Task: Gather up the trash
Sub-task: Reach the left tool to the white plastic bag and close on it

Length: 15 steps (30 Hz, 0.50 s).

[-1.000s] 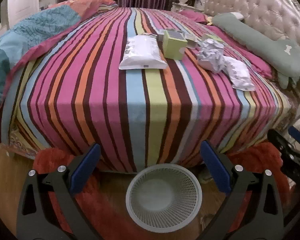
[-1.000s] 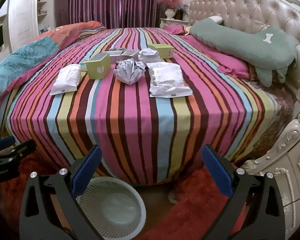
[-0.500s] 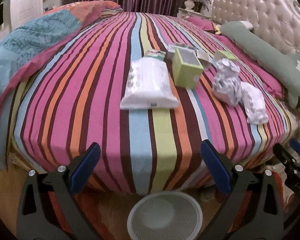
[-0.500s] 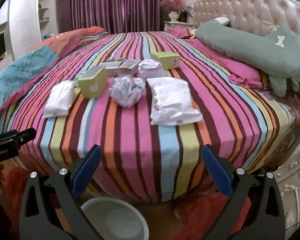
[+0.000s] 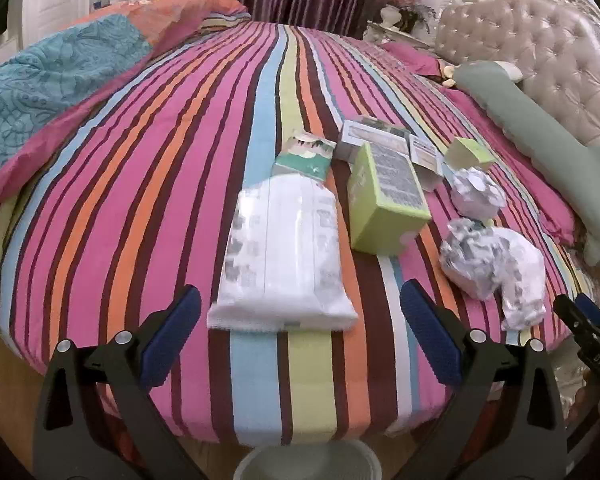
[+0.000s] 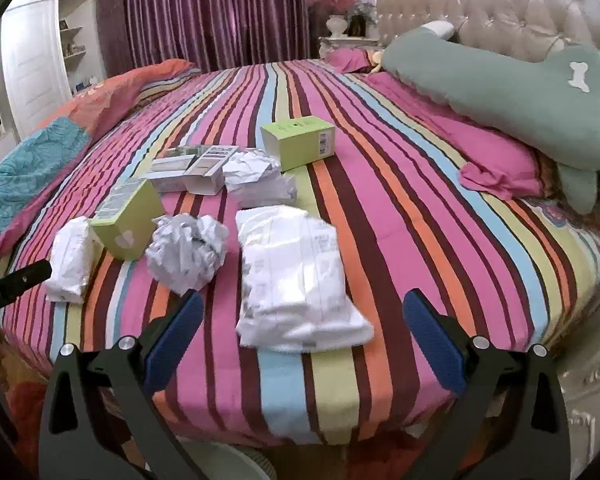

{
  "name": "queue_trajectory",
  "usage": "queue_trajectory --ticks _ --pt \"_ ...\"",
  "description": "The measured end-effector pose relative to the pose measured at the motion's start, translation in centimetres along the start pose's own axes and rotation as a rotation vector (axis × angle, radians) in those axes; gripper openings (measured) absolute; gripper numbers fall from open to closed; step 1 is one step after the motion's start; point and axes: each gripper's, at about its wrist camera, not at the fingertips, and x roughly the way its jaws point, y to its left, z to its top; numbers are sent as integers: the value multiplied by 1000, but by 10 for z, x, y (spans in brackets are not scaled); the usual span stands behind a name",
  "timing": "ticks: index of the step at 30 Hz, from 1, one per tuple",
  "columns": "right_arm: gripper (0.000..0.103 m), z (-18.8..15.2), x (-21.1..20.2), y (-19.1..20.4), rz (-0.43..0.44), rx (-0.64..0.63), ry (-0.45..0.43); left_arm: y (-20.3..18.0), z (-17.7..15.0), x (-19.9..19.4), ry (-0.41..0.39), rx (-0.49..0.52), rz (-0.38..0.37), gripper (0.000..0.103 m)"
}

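Trash lies on the striped bed. In the left wrist view a white plastic packet lies straight ahead, its near end between the open fingers of my left gripper. A lime green box and a crumpled paper ball sit to its right. In the right wrist view a second white packet lies between the open fingers of my right gripper, with the paper ball and green box to the left. Neither gripper holds anything. The white waste basket shows only its rim below.
Farther back lie grey cartons, another crumpled paper and a second green box. A green bone-print pillow and tufted headboard are at the right, a folded quilt at the left. A red rug covers the floor.
Both grippers have risen and moved in over the bed's edge. The packets now fill the space between the fingers, and the basket has slid to the bottom edge of both views.
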Motion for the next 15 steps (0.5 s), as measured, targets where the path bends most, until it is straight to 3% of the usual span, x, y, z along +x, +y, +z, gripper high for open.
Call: queue_trajectory --ticks 9,15 --pt "95 12 38 5 5 -54 73 2 19 34 53 -15 -4 97" --pt "95 20 60 6 -13 -81 99 -5 34 60 76 27 38 97"
